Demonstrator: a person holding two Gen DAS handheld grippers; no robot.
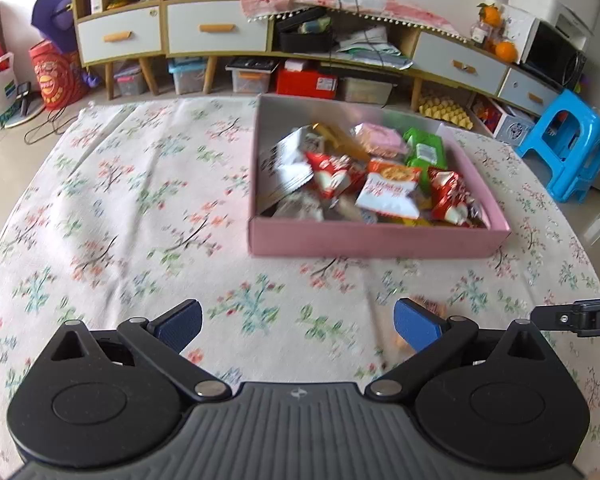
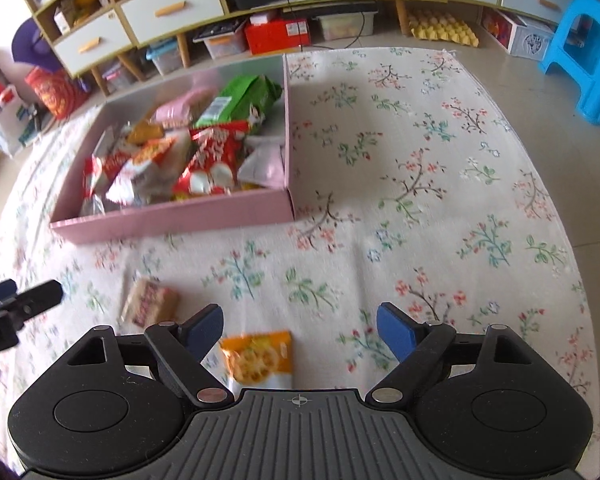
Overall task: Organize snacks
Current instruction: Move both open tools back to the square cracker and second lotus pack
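left gripper (image 1: 298, 324): jaws stood wide apart, nothing between them; hung over the cloth (image 1: 140, 208) on the near side of the pink box (image 1: 376, 240), a bit left of its front wall.
brown packet (image 2: 150, 304): lay flat on the cloth, near side of the pink box, outside it, just beside the left gripper's right finger; partly hidden in the left view.
orange packet (image 2: 260, 360): lay flat on the cloth, near side of the pink box, to the right of the brown packet, outside the box.
right gripper (image 2: 300, 330): jaws apart, pads not touching anything; orange packet sat low between them, closer to the left pad.
pink box: open top, sat on the cloth beyond both grippers.
box contents: loose heap of packets: white, red-and-white, orange-and-white, pink, green (image 2: 244, 98); no sorting visible, count unclear from blur.
step: likely reaching for the two loose packets left outside the box.
next move: probably lower each gripper onto its packet, close on it, carry it over the front wall and drop it in.
risk: flat packets may slip out of the pads.
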